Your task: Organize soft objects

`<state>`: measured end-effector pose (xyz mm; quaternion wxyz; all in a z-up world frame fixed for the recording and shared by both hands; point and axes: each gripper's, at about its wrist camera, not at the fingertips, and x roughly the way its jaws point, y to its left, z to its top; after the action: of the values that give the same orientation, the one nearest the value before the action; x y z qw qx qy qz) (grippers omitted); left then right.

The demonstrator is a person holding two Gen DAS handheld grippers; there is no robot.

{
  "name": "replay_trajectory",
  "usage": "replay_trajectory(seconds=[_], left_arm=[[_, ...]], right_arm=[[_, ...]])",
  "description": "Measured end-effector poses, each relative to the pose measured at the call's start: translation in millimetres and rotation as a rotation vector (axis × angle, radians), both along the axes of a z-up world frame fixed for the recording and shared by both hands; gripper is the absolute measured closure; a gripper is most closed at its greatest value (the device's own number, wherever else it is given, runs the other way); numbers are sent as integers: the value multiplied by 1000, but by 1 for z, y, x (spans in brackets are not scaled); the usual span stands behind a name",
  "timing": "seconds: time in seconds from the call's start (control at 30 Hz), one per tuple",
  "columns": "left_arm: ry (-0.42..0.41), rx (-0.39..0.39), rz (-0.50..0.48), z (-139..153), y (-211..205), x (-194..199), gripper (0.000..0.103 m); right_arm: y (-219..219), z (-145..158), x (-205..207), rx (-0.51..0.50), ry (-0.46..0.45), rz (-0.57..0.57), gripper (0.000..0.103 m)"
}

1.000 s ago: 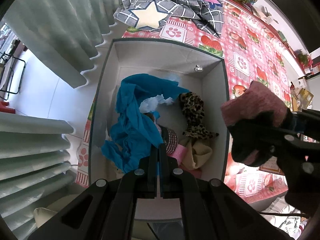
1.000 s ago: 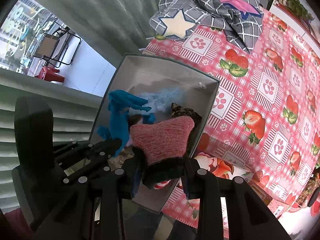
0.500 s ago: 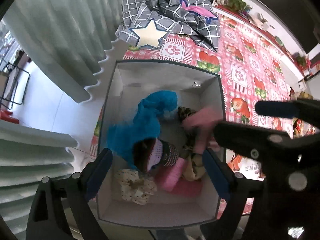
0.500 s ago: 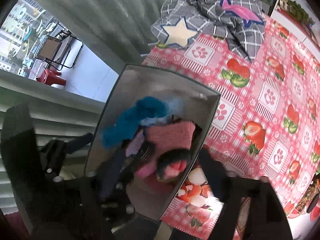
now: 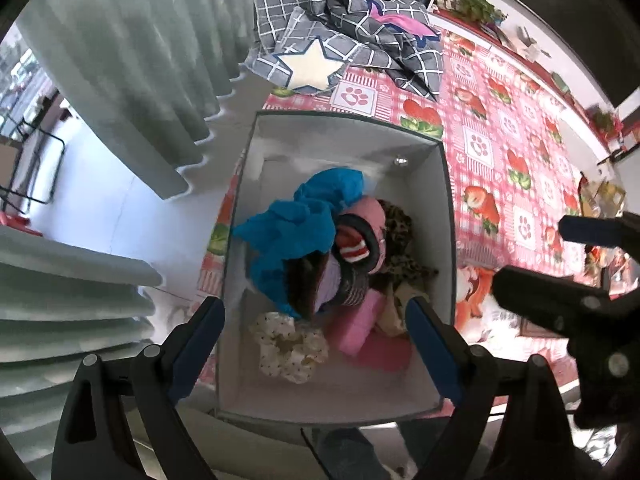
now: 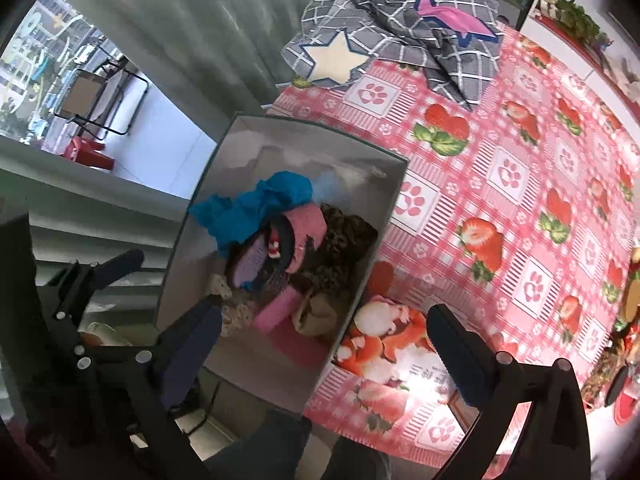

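Both grippers hang above a white box (image 5: 446, 216) that sits at the edge of a table covered by a pink cloth printed with strawberries and paw prints (image 6: 508, 176). The left gripper (image 5: 316, 328) points steeply down into the box, fingers spread wide apart with nothing between them; its jaws opened within the last second. The right gripper (image 6: 324, 340) points straight down over the box's right wall and the cloth beside it, fingers also wide apart and empty; its jaws have just been opening, and nothing sits between them now. In the left wrist view the right gripper shows as a dark shape at the right edge. The pink knitted sock (image 5: 370, 236), with a dark cuff and a red and white patch showing at its mouth, lies loose in the box on top of the pile, touching a blue cloth (image 5: 296, 228) on its left and a leopard-print piece (image 5: 400, 240) on its right. Just below it is a striped purple and dark sock (image 5: 340, 284), then a pink block-like item (image 5: 356, 328), a tan piece of fabric (image 6: 316, 312) and a cream dotted scrunchie (image 5: 288, 344) nearer the bottom of the view. Farther back on the table, well apart from the box, lies a crumpled grey checked blanket with a cream star (image 6: 384, 44). Pale green curtains (image 5: 132, 60) hang to the left.
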<state>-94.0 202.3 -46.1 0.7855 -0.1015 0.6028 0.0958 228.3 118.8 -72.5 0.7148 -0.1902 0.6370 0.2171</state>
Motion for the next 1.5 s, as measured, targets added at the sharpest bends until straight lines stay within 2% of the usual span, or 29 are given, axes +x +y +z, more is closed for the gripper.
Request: replay_trajectory(seconds=[0.17,0.37,0.7,1.2,1.5], left_arm=[[21,21,-9,1,-4,-13,9],[45,29,-29,-3,-11,-27,9],[65,49,-39,-2,-16,-37,9],[75,84,-54,5,-5,-41,9],[76,80,-50,6,3,-41,9]], right_arm=[[-3,0,-17,-48,-23,4,0],[-9,-10,-34,-61,1,-6,0],[-6,-13,-50,-88,-13,3,0],[3,-8,-58,-62,-25,-18,0],[9,-4,-60,-47,-35,-27,0]])
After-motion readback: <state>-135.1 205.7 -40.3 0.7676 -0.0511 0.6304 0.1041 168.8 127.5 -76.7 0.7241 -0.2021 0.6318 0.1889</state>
